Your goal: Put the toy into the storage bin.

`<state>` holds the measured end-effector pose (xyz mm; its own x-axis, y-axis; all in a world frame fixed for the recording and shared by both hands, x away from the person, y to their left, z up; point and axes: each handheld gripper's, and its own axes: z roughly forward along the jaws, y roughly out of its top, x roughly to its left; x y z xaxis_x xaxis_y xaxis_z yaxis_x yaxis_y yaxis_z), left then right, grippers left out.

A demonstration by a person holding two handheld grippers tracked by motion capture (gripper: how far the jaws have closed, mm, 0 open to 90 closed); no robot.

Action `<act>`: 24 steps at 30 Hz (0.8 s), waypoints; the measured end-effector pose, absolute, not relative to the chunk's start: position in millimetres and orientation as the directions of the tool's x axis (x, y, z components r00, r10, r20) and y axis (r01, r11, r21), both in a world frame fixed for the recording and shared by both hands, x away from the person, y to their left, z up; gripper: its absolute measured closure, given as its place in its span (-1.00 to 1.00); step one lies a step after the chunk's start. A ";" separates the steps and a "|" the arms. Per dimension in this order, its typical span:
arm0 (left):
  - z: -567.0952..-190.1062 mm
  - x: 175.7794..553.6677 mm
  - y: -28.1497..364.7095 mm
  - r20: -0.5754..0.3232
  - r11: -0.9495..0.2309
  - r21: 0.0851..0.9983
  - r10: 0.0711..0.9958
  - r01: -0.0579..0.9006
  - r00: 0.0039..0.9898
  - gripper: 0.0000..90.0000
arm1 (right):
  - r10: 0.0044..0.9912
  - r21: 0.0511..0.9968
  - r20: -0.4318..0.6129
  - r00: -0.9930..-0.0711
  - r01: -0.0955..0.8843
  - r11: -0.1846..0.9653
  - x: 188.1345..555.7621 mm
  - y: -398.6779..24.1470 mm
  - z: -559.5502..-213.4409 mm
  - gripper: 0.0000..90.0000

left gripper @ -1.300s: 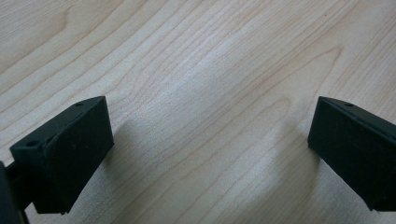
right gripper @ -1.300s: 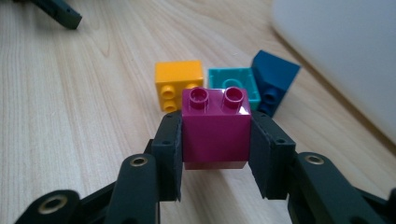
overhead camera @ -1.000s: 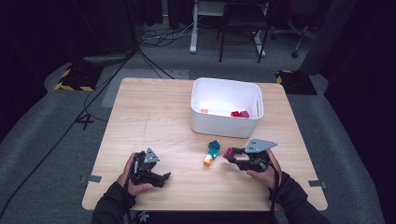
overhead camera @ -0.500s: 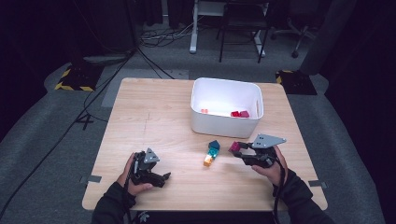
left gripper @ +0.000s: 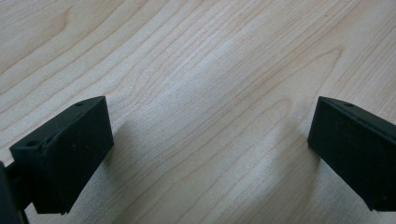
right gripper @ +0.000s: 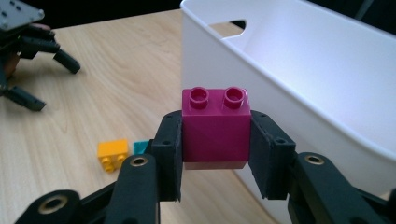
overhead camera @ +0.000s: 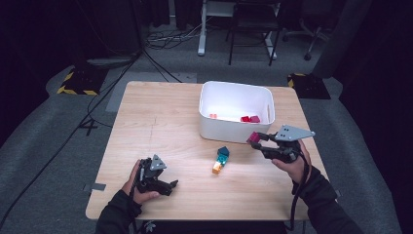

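Since the earlier frame your right claw (overhead camera: 257, 140) has risen off the wooden counter (overhead camera: 160, 122) and now hangs just beside the front wall of the white plastic bin (overhead camera: 235, 131), near its rim. It is clamped on the magenta two-stud plastic brick (right gripper: 215, 126), pads pressed flat against its two side faces. The brick sits upright, studs up, its stud row running from pad to pad. Your left claw (overhead camera: 168, 187) has not shifted: it rests low over bare wood grain, jaws wide apart, nothing between them. A yellow-orange brick (overhead camera: 217, 167) and a teal brick (overhead camera: 223, 154) lie touching on the counter, apart from both claws.
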<state>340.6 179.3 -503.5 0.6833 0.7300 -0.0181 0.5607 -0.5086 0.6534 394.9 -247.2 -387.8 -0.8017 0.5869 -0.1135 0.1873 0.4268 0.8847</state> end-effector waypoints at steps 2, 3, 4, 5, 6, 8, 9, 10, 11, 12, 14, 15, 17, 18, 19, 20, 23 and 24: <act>-503.5 340.6 179.4 -0.018 -0.509 0.653 0.730 0.561 0.683 -0.99 | 0.597 0.889 -0.117 -0.793 0.185 0.420 399.7 -250.2 -380.2 0.32; -503.5 340.6 179.4 -0.017 -0.509 0.653 0.730 0.560 0.683 -0.99 | 0.607 0.892 -0.110 -0.787 0.191 0.410 401.6 -250.7 -376.6 0.32; -503.6 340.6 179.3 -0.019 -0.508 0.654 0.730 0.561 0.683 -0.99 | 0.611 0.893 -0.118 -0.783 0.185 0.410 404.1 -251.8 -373.0 0.32; -503.5 340.6 179.4 -0.019 -0.509 0.653 0.730 0.561 0.684 -0.99 | 0.611 0.896 -0.116 -0.783 0.183 0.404 406.3 -252.3 -369.4 0.32; -503.5 340.6 179.4 -0.017 -0.509 0.653 0.731 0.561 0.683 -0.99 | 0.621 0.896 -0.110 -0.776 0.192 0.400 407.3 -252.6 -365.6 0.32; -503.5 340.6 179.4 -0.018 -0.509 0.653 0.730 0.561 0.684 -0.99 | 0.633 0.895 -0.120 -0.765 0.192 0.402 410.8 -253.1 -358.4 0.32; -503.5 340.6 179.4 -0.018 -0.509 0.653 0.730 0.561 0.683 -0.99 | 0.635 0.900 -0.115 -0.764 0.190 0.391 412.9 -253.3 -355.6 0.32; -503.5 340.6 179.4 -0.017 -0.509 0.653 0.730 0.561 0.683 -0.99 | 0.642 0.901 -0.120 -0.757 0.189 0.391 414.4 -253.6 -352.9 0.32; -503.5 340.6 179.4 -0.018 -0.509 0.653 0.730 0.561 0.684 -0.99 | 0.643 0.904 -0.125 -0.755 0.181 0.388 416.8 -253.5 -350.6 0.32; -503.5 340.6 179.4 -0.018 -0.509 0.653 0.730 0.561 0.683 -0.99 | 0.648 0.904 -0.128 -0.751 0.179 0.387 418.8 -253.5 -348.5 0.32; -503.5 340.6 179.3 -0.019 -0.508 0.653 0.730 0.561 0.683 -0.99 | 0.659 0.906 -0.130 -0.741 0.181 0.382 421.5 -253.4 -344.9 0.32; -503.5 340.6 179.4 -0.018 -0.509 0.653 0.730 0.561 0.684 -0.99 | 0.664 0.906 -0.134 -0.736 0.181 0.383 423.0 -253.0 -343.5 0.32; -503.5 340.6 179.3 -0.018 -0.509 0.653 0.730 0.561 0.683 -0.99 | 0.667 0.906 -0.136 -0.732 0.181 0.382 426.4 -252.7 -341.8 0.32; -503.5 340.6 179.4 -0.018 -0.509 0.653 0.730 0.561 0.683 -0.99 | 0.672 0.904 -0.146 -0.726 0.177 0.388 428.6 -252.8 -341.3 0.32; -503.5 340.6 179.4 -0.018 -0.509 0.653 0.730 0.561 0.684 -0.99 | 0.679 0.904 -0.140 -0.721 0.187 0.386 430.4 -253.0 -341.0 0.32; -503.5 340.6 179.4 -0.017 -0.509 0.654 0.731 0.561 0.683 -0.99 | 0.682 0.904 -0.134 -0.719 0.193 0.382 432.7 -253.4 -340.8 0.32; -503.5 340.6 179.4 -0.019 -0.509 0.653 0.730 0.561 0.683 -0.99 | 0.693 0.904 -0.134 -0.708 0.200 0.379 440.4 -254.0 -341.9 0.32; -503.5 340.6 179.3 -0.019 -0.508 0.653 0.730 0.561 0.683 -0.99 | 0.697 0.902 -0.124 -0.706 0.212 0.376 442.4 -253.6 -342.4 0.32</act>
<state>340.6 179.3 -503.5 0.6834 0.7298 -0.0186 0.5608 -0.5085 0.6534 442.4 -253.6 -342.4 -0.7061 0.6971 -0.1245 0.2121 0.3758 0.9021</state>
